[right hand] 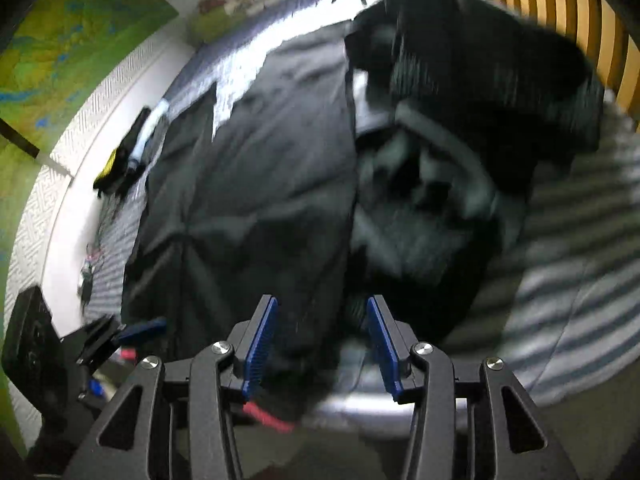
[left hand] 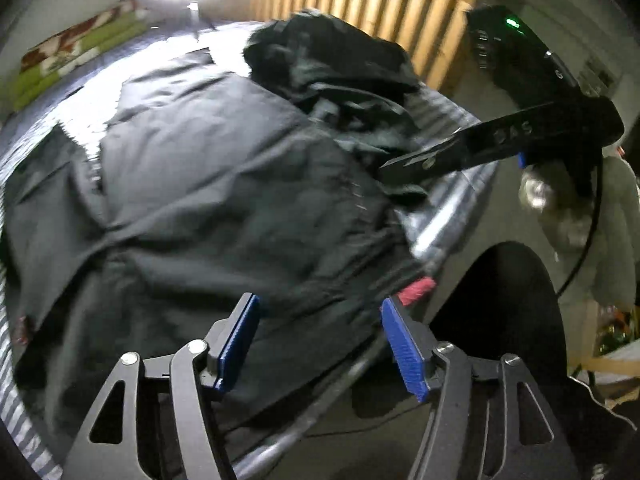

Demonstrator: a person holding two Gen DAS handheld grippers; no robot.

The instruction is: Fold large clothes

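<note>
A large dark garment [left hand: 224, 184] lies spread flat on a striped bed, with a red trim [left hand: 416, 290] at its near edge. My left gripper [left hand: 320, 336] hangs open just above that near edge, with cloth under its blue pads [left hand: 240, 344]. In the right wrist view the same garment [right hand: 248, 184] runs away from me, and my right gripper [right hand: 322, 344] stands open over its near end beside the red trim [right hand: 268, 416]. The right gripper [left hand: 400, 164] also reaches in from the right in the left wrist view. The left gripper [right hand: 136, 330] shows at the lower left of the right wrist view.
A crumpled heap of dark clothes [left hand: 332, 60] [right hand: 460, 120] sits beyond and right of the garment. A slatted wooden board [left hand: 380, 4] stands behind the striped bedsheet [right hand: 580, 300]. A black and yellow object [right hand: 120, 160] lies by the wall. A person's dark leg [left hand: 500, 300] stands beside the bed.
</note>
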